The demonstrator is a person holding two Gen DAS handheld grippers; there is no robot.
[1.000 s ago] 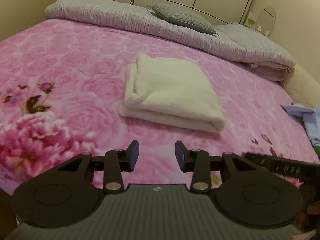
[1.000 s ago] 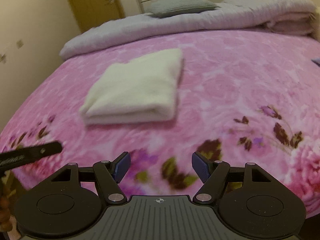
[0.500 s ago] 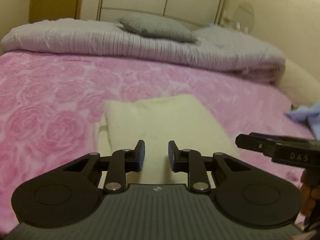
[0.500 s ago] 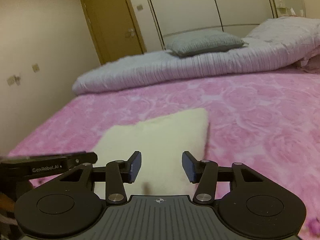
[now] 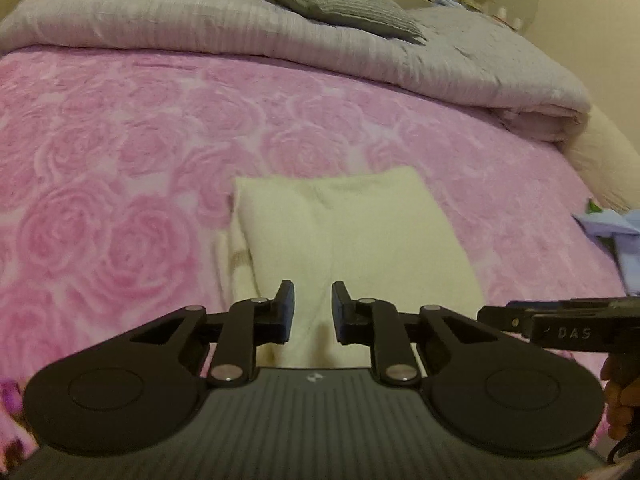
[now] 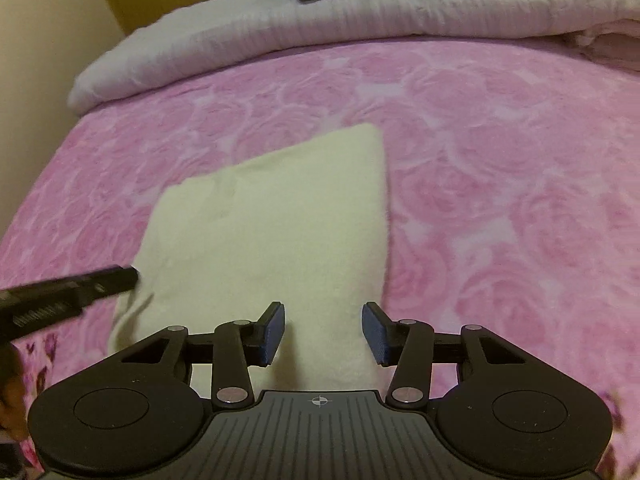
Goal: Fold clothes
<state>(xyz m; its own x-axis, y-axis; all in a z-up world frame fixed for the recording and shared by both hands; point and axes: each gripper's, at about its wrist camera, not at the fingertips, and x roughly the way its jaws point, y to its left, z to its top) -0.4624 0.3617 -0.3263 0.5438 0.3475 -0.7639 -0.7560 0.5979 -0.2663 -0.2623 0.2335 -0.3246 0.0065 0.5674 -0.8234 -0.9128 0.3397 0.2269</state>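
My left gripper [image 5: 312, 311] has just been closing, a narrow gap left; my right gripper [image 6: 323, 334] gapes wider, seemingly pinching nothing.

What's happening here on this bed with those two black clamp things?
A person is folding laundry with a handheld gripper in each hand. A cream garment, already folded into a neat rectangle, lies on the pink rose blanket. The left gripper and right gripper both hover over its near edge; their jaws have just been closing, yet a gap shows and nothing is clamped. A bluish garment waits at the bed's edge.
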